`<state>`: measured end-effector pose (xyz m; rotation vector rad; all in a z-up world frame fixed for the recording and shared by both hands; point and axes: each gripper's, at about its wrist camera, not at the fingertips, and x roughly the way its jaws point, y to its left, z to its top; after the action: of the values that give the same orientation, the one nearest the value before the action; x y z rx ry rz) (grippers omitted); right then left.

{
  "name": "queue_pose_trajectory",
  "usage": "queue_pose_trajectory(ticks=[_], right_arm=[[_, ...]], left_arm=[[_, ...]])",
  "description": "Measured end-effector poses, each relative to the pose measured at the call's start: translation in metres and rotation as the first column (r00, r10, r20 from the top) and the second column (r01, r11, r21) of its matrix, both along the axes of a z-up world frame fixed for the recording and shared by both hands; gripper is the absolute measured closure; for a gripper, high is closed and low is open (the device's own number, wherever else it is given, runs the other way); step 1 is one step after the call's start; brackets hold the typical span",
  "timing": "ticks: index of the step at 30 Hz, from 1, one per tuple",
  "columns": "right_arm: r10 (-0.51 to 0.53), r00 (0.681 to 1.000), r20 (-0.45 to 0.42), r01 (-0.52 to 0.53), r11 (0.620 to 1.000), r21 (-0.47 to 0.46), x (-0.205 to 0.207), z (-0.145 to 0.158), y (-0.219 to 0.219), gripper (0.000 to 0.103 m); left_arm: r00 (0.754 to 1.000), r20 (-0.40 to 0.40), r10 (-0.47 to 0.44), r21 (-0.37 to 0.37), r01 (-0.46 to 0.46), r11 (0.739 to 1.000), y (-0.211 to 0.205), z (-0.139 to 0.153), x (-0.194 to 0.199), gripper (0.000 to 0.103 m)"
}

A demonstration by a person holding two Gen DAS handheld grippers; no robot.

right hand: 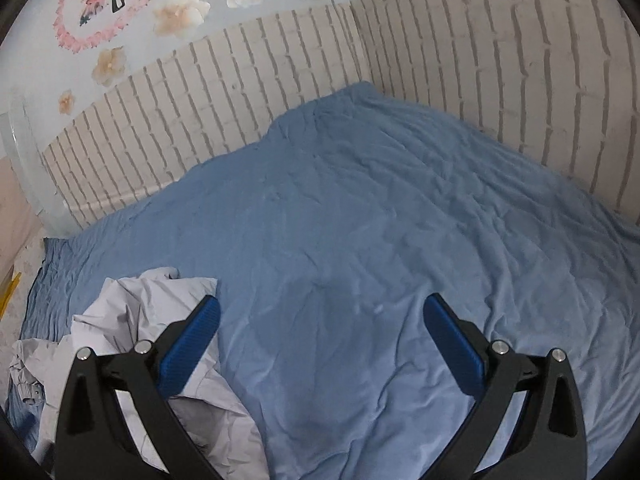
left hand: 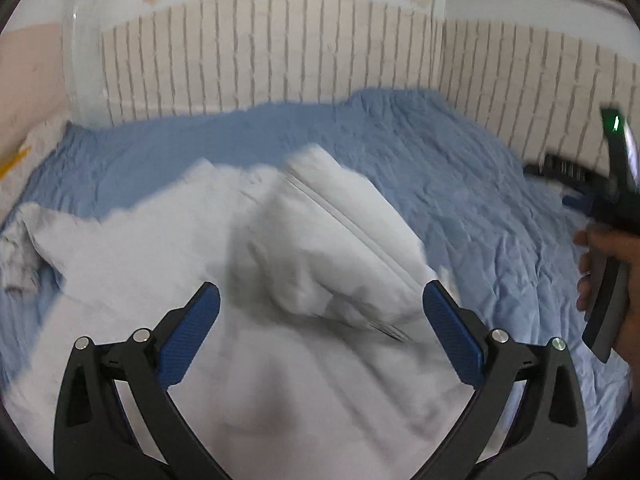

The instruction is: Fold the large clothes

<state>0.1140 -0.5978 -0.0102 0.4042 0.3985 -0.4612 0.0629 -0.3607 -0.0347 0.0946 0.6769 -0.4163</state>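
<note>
- My left gripper [left hand: 321,312], black-framed with ribbed blue pads, is spread wide and holds nothing; it hangs over the pale grey crumpled garment [left hand: 256,288], whose seamed, bunched fold sits between and beyond my pads [left hand: 192,332].
- My right gripper [right hand: 321,324] is equally wide apart and empty, above the wrinkled blue bedsheet [right hand: 380,216]; the grey garment lies heaped at its left finger.
- In the left view, my right hand [left hand: 608,276] grips its tool's handle at the far right edge.
- A white brick-pattern wall [right hand: 480,60] borders the bed.
</note>
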Motion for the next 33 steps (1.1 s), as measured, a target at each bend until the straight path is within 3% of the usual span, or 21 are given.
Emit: queue_pose_trajectory(ticks=[4,9,13,15,16,17,19,22,25,27,28,30,31,32,33], right_arm=[[-0.036,0.999,0.037,0.035,0.999,0.035,-0.017,0.001,-0.014,0.002],[-0.103,0.993,0.051,0.097,0.989,0.11,-0.031,-0.009,-0.04,0.002],[-0.127,0.99,0.055,0.119,0.983,0.139,-0.036,-0.013,-0.048,0.002],[-0.116,0.992,0.05,0.109,0.985,0.134,-0.034,-0.014,-0.047,0.002],[-0.106,0.993,0.049,0.098,0.987,0.13,-0.032,-0.014,-0.045,0.002],[-0.098,0.994,0.048,0.091,0.988,0.127,-0.032,-0.013,-0.044,0.002],[-0.08,0.996,0.047,0.073,0.99,0.119,-0.029,-0.012,-0.039,0.002],[-0.054,0.998,0.045,0.049,0.993,0.11,-0.025,-0.01,-0.031,0.002],[-0.022,0.999,0.027,0.019,0.996,0.088,-0.015,-0.011,-0.021,0.002],[0.01,1.0,0.01,-0.01,0.998,0.061,-0.006,-0.01,-0.012,0.002],[0.028,1.0,-0.002,-0.028,0.999,0.038,0.0,-0.01,-0.004,0.002],[0.072,0.997,-0.021,-0.072,0.997,0.008,0.011,-0.01,0.01,0.002],[0.096,0.995,-0.028,-0.096,0.995,0.007,0.017,-0.011,0.017,0.002],[0.115,0.993,-0.033,-0.115,0.993,0.009,0.022,-0.013,0.02,0.002],[0.136,0.99,-0.04,-0.136,0.991,0.013,0.028,-0.015,0.025,0.002]], left_arm=[[0.999,-0.045,-0.025,0.081,0.029,0.996,-0.039,-0.03,-0.01,0.003],[1.0,0.009,0.008,0.241,-0.01,0.971,-0.068,-0.061,-0.001,0.003],[0.999,-0.006,0.039,0.253,-0.036,0.967,-0.082,-0.068,0.028,0.005],[1.0,-0.012,-0.017,0.229,0.019,0.973,-0.086,-0.067,0.039,0.031],[0.999,-0.021,-0.037,0.217,0.041,0.975,-0.082,-0.064,0.046,0.053],[0.999,-0.034,-0.039,0.195,0.045,0.98,-0.075,-0.061,0.058,0.065],[1.0,-0.03,-0.008,0.157,0.012,0.988,-0.052,-0.051,0.08,0.075],[0.995,0.02,0.1,0.119,-0.102,0.988,0.011,-0.025,0.127,0.079],[0.975,0.069,0.211,0.124,-0.218,0.968,0.077,-0.003,0.162,0.079],[0.944,0.076,0.321,0.144,-0.329,0.933,0.136,0.006,0.19,0.078],[0.907,0.096,0.41,0.163,-0.421,0.892,0.172,0.009,0.203,0.076],[0.865,0.08,0.495,0.149,-0.501,0.852,0.22,0.01,0.215,0.049],[0.849,0.065,0.524,0.127,-0.528,0.84,0.242,0.01,0.217,0.028],[0.835,0.062,0.546,0.105,-0.549,0.829,0.265,0.009,0.214,0.02],[0.836,0.067,0.545,0.093,-0.549,0.831,0.279,0.007,0.211,0.018]])
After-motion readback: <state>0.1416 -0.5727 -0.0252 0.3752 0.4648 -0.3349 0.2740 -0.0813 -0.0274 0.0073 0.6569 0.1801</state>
